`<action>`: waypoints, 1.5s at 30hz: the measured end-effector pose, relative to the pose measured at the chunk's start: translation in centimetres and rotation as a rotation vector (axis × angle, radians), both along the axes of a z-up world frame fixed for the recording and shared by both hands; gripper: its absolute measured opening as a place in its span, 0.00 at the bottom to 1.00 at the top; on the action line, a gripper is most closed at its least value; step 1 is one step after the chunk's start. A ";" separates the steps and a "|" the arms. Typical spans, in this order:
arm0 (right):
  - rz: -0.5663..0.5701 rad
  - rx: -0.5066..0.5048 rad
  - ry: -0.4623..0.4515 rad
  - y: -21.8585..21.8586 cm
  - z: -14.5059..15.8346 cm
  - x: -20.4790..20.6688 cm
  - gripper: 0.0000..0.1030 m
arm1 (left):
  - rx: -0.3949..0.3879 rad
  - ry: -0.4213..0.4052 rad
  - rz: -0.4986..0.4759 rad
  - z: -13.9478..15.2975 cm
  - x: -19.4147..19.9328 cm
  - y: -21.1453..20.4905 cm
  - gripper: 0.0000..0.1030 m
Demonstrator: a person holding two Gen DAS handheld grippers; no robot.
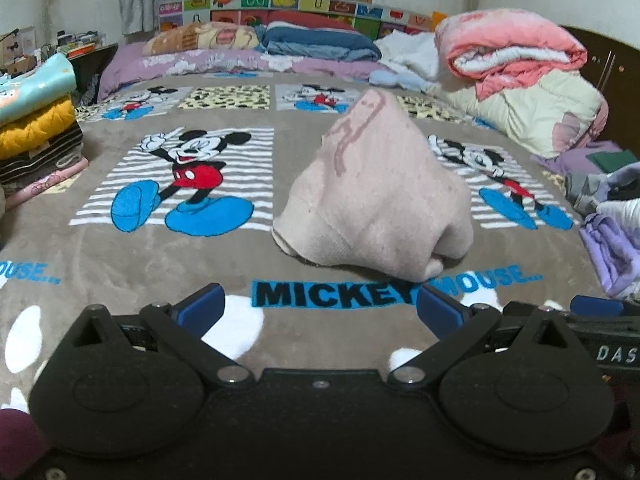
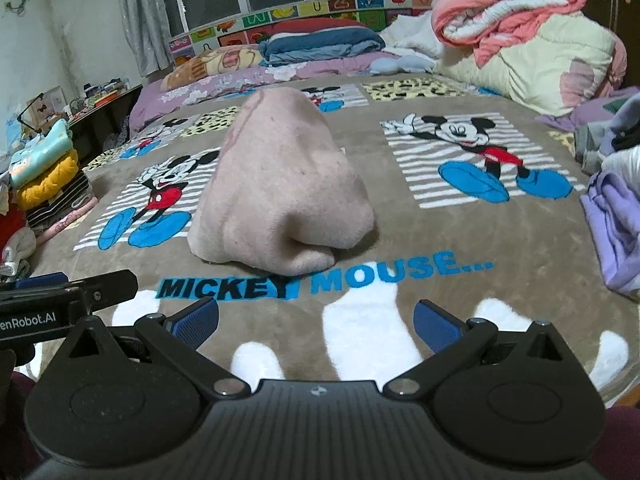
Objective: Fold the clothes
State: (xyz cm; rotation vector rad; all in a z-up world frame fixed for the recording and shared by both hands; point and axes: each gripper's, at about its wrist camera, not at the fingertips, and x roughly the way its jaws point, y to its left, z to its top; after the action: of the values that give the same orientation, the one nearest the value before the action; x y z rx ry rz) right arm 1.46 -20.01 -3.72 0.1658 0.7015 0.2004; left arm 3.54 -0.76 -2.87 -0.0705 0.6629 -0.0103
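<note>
Lying lengthwise away from camera, pink garment [image 1: 376,196], blanket [image 1: 240,256]

On my feeds the blanket [image 2: 400,240] carries "MICKEY MOUSE..." in black and blue letters; in the left wrist view I also read "OUSE..." at its left edge. The right gripper [image 1: 596,308], seen from the left camera, shows "DAS". The left gripper [image 2: 40,284], seen from the right camera, reads "enRobot.AI". The headboard tiles [image 2: 316,8] show letters; I make out a "U".
</note>
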 end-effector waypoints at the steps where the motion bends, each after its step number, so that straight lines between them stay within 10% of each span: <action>1: -0.003 0.010 0.003 -0.3 -0.2 0.3 1.00 | 0.005 0.008 0.000 -0.1 0.3 -0.1 1.00; 14: 0.013 0.250 0.006 -3.7 -2.8 4.4 1.00 | 0.050 0.075 0.016 -1.6 4.2 -0.9 1.00; 27: 0.096 0.408 -0.177 -5.4 -4.9 9.1 1.00 | 0.092 0.085 -0.006 -1.5 8.2 -2.5 1.00; 45: -0.007 0.640 -0.041 -8.6 -9.4 14.2 1.00 | -0.006 -0.038 -0.162 3.9 19.3 -3.9 1.00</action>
State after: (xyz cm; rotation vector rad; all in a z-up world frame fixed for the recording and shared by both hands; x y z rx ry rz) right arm 15.62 -28.64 -13.12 0.7729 0.5770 0.4171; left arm 22.88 -4.67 1.00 -0.0217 0.6294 -0.1694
